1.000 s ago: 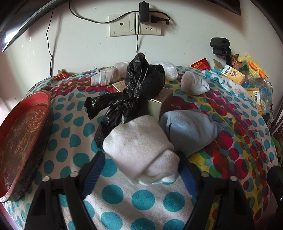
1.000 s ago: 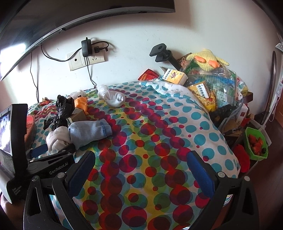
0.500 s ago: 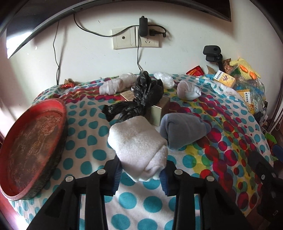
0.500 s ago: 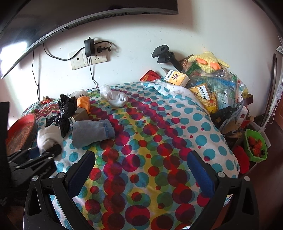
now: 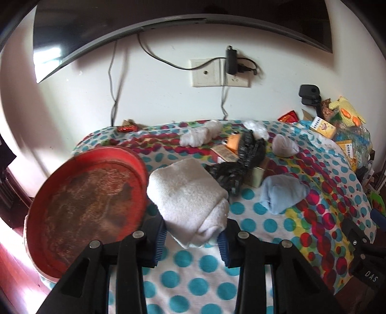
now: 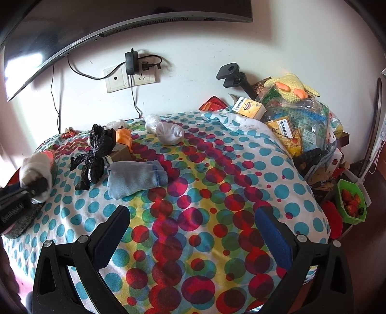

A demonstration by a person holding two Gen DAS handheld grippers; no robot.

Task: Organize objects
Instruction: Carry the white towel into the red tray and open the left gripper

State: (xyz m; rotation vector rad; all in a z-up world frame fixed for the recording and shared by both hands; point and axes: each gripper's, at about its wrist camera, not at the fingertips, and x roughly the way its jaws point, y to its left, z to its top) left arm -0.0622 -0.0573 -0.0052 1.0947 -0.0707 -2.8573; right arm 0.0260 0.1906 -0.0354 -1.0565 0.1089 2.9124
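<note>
White wall backs the scene, with a double socket plate (image 5: 220,73) carrying a black plug adapter (image 5: 231,61) and the lower edge of a curved screen (image 6: 96,21) above it. Below stands a counter covered by a polka-dot cloth (image 6: 197,193), teal dots on the left and red and yellow on the right.

In the left wrist view the left gripper (image 5: 191,238) is clenched on a rolled white sock (image 5: 190,203), its blue pads pressing the near end of the roll from both sides. The roll is lifted off the cloth and sits just right of a round red tray (image 5: 84,205) at the left edge of the counter; the tray's floor looks worn and brown. In the right wrist view the same sock (image 6: 36,171) shows at the far left, held in the dark gripper above the tray.

The right gripper (image 6: 193,236) is released, its fingers spread wide over bare cloth near the front edge with nothing between them.

Near the middle lies a folded light blue sock (image 6: 135,178). Just beyond it a crumpled black plastic bag (image 6: 94,154) drapes over a small cardboard box (image 6: 121,152), with an orange thing (image 6: 124,136) behind. A balled white sock (image 6: 168,134) rests farther back, and another white roll (image 5: 200,137) lies near the wall.

At the right end sits a heap of packets and yellow boxes (image 6: 248,107) topped by a knitted yellow toy (image 6: 292,87). Lower right, off the counter, a green basket (image 6: 352,203) holds strawberries.
</note>
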